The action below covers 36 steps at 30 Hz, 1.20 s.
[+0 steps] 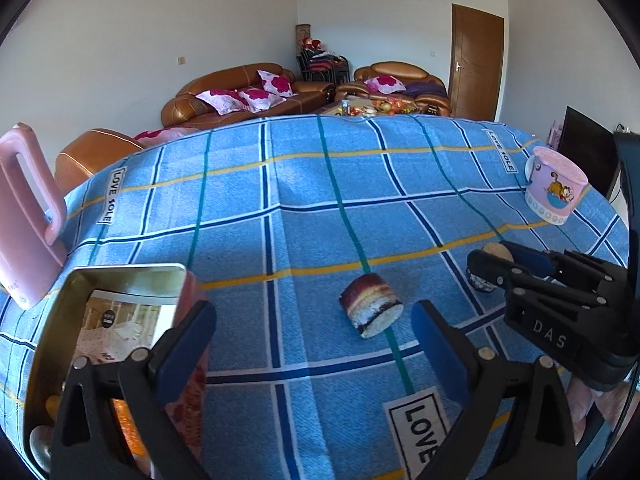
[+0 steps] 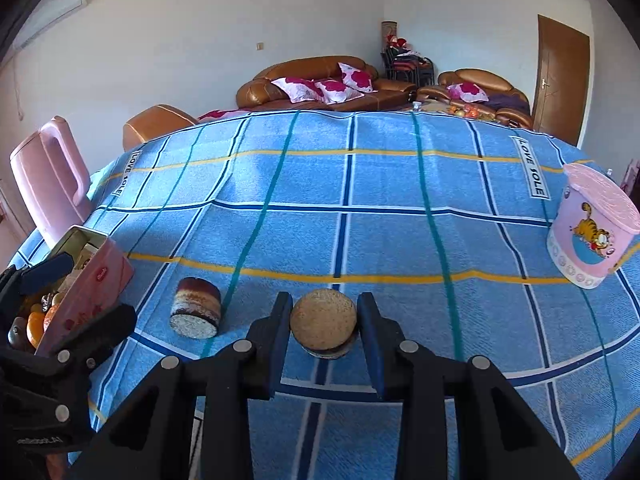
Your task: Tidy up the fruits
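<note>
- Left wrist view. Living room behind: brown leather sofas, white walls, wooden door. Bench [image 1: 320,208] is covered in a blue plaid terry cloth, soft and slightly rumpled.
- Left claw [image 1: 316,336] is open and holds nothing; blue-padded fingers spread wide. Left finger sits against the wall of a pink tin [image 1: 120,320].
- Tin is rectangular, thin metal with a shiny inside, and holds small fruit pieces, partly hidden. Judged light and rigid but easily tipped.
- Roll [image 1: 371,305], a short layered cylinder lying on its side, rests on the cloth between the fingers but further out, untouched. Looks like a light, stiff toy; curved side may roll, so take it across the flat ends.
- Right claw [image 1: 486,270] comes in from the right around a round tan item. Pink cup [image 1: 556,184] is far right, pink jug [image 1: 28,216] far left.
- Right wrist view. Same cloth and room.
- Right claw [image 2: 324,324] straddles a burger [image 2: 323,329], a tan domed disc over a dark base, standing flat on the cloth. Jaws sit just beside both flanks; right side shows a small gap, so not clamped. Reads as open.
- Burger top looks matt and grainy, so grip should be fair. Judged light and stiff; squeeze at the widest band.
- Roll [image 2: 196,307] lies left of it; tin [image 2: 86,300] is further left with the left claw [image 2: 76,292] at it.
</note>
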### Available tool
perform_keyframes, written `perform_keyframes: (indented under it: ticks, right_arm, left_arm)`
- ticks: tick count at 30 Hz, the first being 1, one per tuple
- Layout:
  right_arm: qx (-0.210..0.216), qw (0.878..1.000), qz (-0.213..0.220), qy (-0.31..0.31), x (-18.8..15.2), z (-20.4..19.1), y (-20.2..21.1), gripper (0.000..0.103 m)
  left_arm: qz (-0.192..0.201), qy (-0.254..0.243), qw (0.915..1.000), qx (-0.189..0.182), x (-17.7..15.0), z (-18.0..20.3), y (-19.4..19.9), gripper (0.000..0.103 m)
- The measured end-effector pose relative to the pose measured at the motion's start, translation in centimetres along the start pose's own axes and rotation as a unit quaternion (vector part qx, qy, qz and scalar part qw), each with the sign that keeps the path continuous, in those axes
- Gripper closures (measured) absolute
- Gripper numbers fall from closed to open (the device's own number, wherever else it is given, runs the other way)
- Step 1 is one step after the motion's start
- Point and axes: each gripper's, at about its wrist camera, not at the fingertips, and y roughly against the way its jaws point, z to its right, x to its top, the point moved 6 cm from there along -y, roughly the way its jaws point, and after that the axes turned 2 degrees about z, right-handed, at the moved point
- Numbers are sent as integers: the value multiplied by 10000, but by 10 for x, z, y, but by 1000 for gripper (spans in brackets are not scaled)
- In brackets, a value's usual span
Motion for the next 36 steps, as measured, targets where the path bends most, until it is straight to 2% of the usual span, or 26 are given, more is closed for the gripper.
perform_keyframes:
  ticks: [2,4,8,11,12,13,21,29,36]
  right_arm:
    - [34,9999,-29,-114,-1,8,0,68]
    - [78,9998,-26,-194,0,12,0,68]
    - [84,9993,1,-352,0,18,1,68]
    - [107,9991,-2,-399,0,19,1,68]
    - [127,9991,-17,-409,0,19,0,68]
    - [153,9990,-39,-416,0,19,-1,68]
    - [537,9970,-247,-506,-3,17,-10,68]
    - [558,9975,17,-429,0,13,2,68]
    - [497,9981,271,-253,4,9,12,68]
  left_arm:
    - [-155,-44,9998,-153,-2,9,-9,11]
    - [-327,-68,9992,-236,-4,15,-19,20]
    - [-559,33,9979,-336,-6,19,-37,27]
    - [-744,114,9962,-440,-7,22,-49,42]
    - [-692,103,9965,-448,-5,23,-48,47]
    - [-697,81,9961,-532,-5,24,-48,57]
    - [-544,206,9962,-650,-6,17,-38,58]
    - [-23,151,9989,-438,1,13,-17,58]
    - [133,200,9990,-383,3,9,-11,58]
